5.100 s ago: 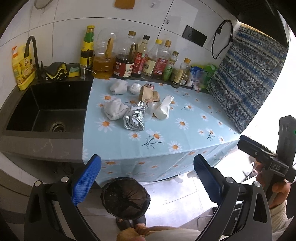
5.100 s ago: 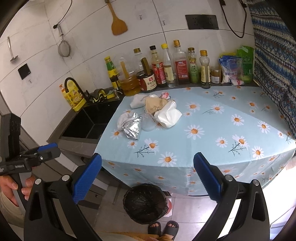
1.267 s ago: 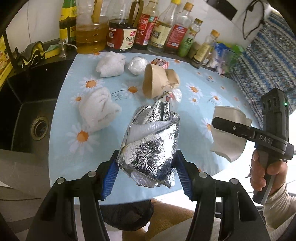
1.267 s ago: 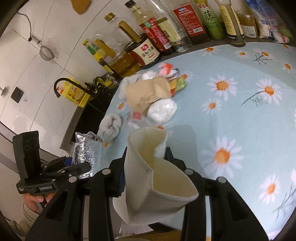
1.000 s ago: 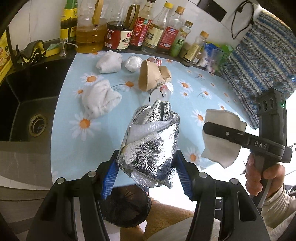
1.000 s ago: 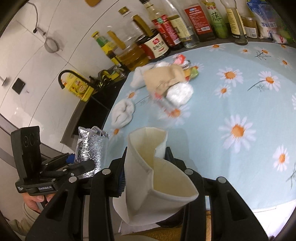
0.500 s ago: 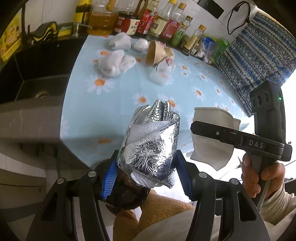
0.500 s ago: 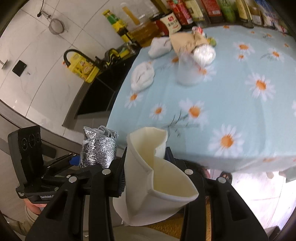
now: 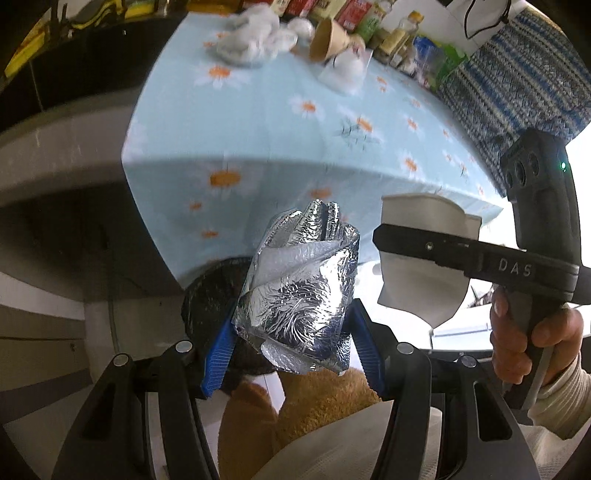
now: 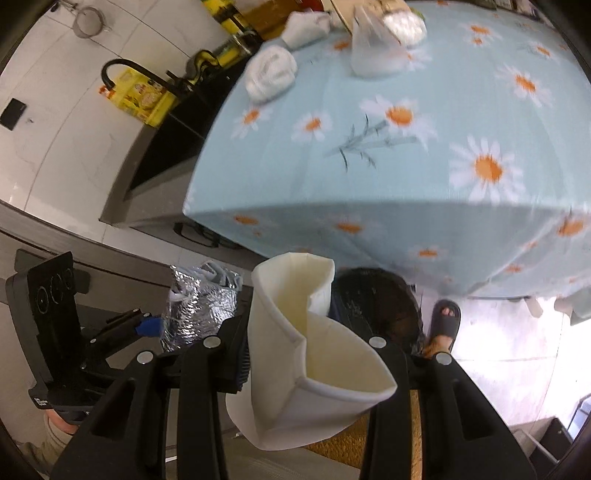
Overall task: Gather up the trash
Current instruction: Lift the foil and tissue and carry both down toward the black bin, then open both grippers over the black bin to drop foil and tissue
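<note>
My left gripper (image 9: 291, 347) is shut on a crumpled silver foil bag (image 9: 299, 291), which also shows in the right wrist view as the foil bag (image 10: 199, 310). My right gripper (image 10: 314, 354) is shut on a squashed white paper cup (image 10: 306, 354); the same cup (image 9: 421, 266) appears beside the foil in the left wrist view. Both hang past the counter's front edge, above a bin lined with a black bag (image 9: 210, 291), seen in the right wrist view as the bin (image 10: 376, 302). More trash (image 9: 251, 40) lies at the back of the daisy tablecloth (image 9: 277, 122).
A dark sink (image 10: 173, 136) with a black tap sits left of the counter. Bottles (image 9: 369, 22) line the back wall. A foot in a dark slipper (image 10: 445, 325) stands right of the bin. A patterned blue cloth (image 9: 509, 85) hangs on the right.
Both grippers have drawn back from the counter and sunk, still holding the foil bag and the cup. The counter edge now lies ahead of them and the bin shows beneath.
</note>
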